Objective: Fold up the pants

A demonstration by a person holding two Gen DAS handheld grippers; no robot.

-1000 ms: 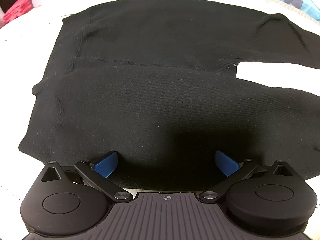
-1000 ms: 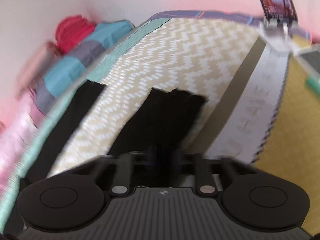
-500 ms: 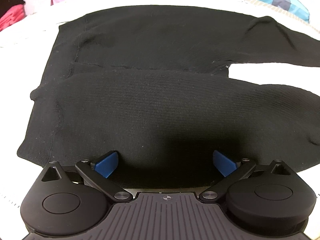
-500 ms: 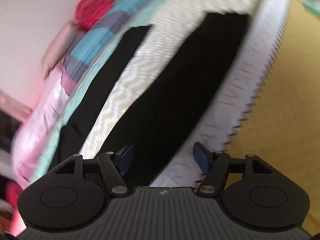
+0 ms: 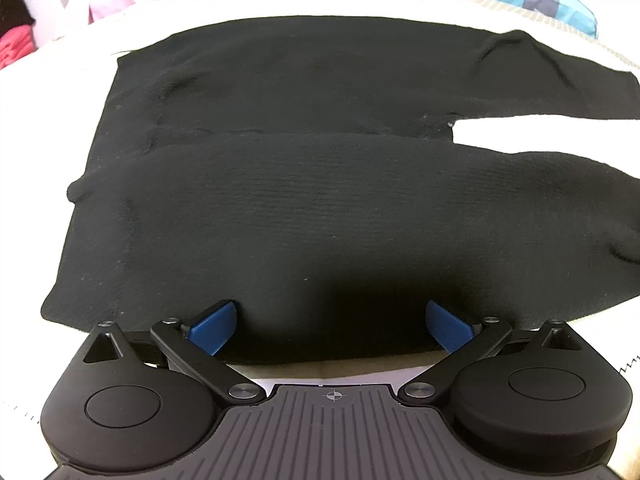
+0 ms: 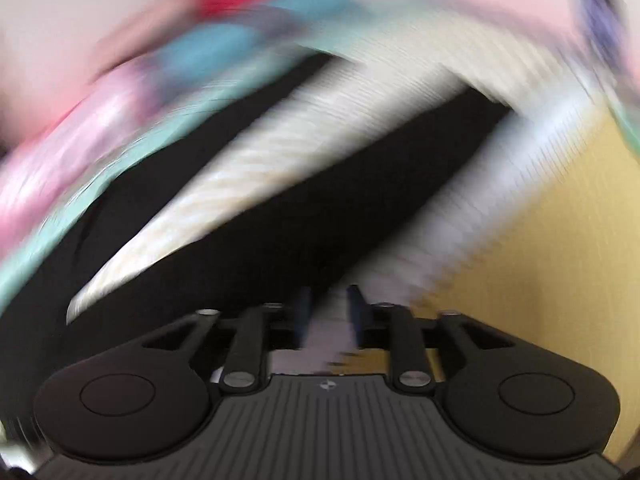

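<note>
Left gripper [image 5: 331, 322] points steeply down over the near edge of the black pants [image 5: 320, 184], blue pads spread wide with nothing between them. The pants lie flat on the pale bedspread [image 5: 40, 120], legs running off right. Right gripper [image 6: 328, 312] tilts down over the bed's edge in heavy blur, its jaws closing on nothing.
</note>
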